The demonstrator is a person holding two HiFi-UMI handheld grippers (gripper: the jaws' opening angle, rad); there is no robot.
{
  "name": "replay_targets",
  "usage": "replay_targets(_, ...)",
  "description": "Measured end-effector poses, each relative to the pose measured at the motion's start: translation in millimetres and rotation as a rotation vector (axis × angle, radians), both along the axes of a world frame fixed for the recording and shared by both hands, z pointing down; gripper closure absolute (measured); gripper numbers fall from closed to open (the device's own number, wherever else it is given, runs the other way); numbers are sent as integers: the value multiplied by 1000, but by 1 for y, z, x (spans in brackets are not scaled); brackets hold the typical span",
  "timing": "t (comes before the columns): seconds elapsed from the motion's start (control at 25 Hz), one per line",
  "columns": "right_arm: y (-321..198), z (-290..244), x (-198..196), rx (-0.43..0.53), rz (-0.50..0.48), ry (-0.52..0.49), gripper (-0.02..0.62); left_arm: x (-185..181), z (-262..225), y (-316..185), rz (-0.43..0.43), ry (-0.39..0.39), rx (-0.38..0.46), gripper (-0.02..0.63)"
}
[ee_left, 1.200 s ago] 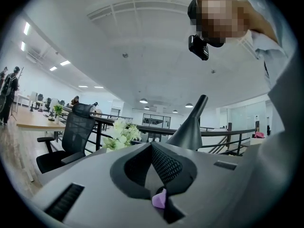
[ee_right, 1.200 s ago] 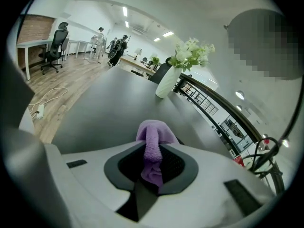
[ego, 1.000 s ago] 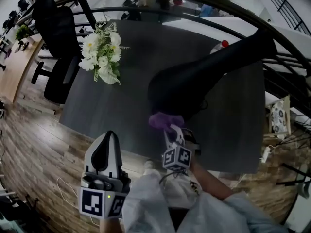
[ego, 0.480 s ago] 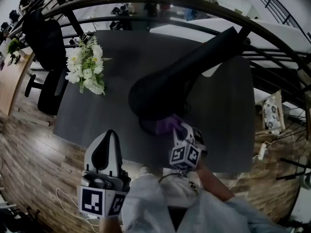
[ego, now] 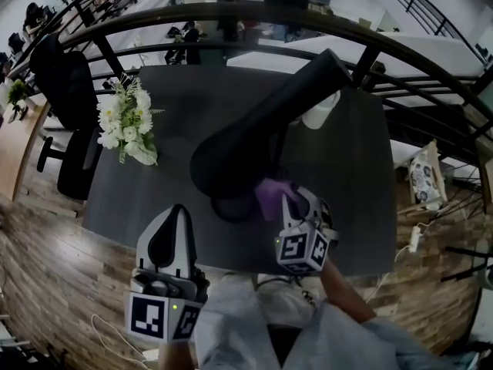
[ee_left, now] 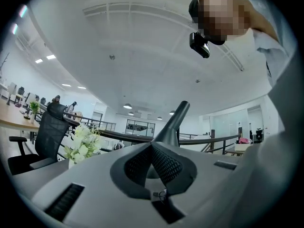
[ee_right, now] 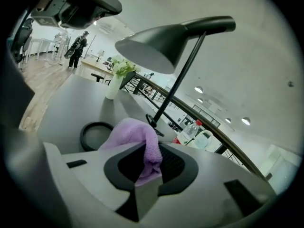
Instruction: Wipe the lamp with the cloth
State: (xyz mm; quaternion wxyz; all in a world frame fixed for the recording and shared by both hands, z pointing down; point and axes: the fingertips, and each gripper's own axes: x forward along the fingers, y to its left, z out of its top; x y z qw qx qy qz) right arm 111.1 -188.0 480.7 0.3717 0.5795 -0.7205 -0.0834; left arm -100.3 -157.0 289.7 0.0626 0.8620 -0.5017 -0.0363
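Note:
A black desk lamp (ego: 231, 159) stands on the dark table (ego: 154, 199), its arm (ego: 312, 79) slanting up to the back right and its ring base (ego: 229, 207) under the shade. My right gripper (ego: 289, 206) is shut on a purple cloth (ego: 271, 193), which sits against the shade's near right edge. In the right gripper view the cloth (ee_right: 138, 137) hangs from the right gripper (ee_right: 151, 163), below the shade (ee_right: 156, 44) and near the base ring (ee_right: 95, 134). My left gripper (ego: 172, 220) is shut on nothing at the table's front edge; the left gripper (ee_left: 152, 148) points toward the lamp (ee_left: 173, 121).
White flowers in a vase (ego: 123, 126) stand at the table's left. A clear bottle with a red cap (ee_right: 190, 129) and a pale cup (ego: 320, 110) are at the back right. A black railing (ego: 231, 10) curves behind the table; an office chair (ego: 65, 83) is at the left.
My right gripper has carried the cloth rightward along the shade's near edge. The head view has shifted, so the lamp and flowers sit further left. The left gripper has stayed put.

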Motion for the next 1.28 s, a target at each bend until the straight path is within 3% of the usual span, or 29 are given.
replay_targets(0.4,0,-88,26,201,65,-61,534,22,-3,-3,52,-24,-17,598)
replay_targets(0.68,2,-138,26,301,65,-111,534,34,-20,-7,79,-3,39,600)
replay_targets(0.92,11,-182,28,413,65,-213,534,39,-27,-7,96,-7,57,600)
replay_targets(1.28,21,-223,29,474,71,-273,534,38,-32,-12,98,-1,80,600)
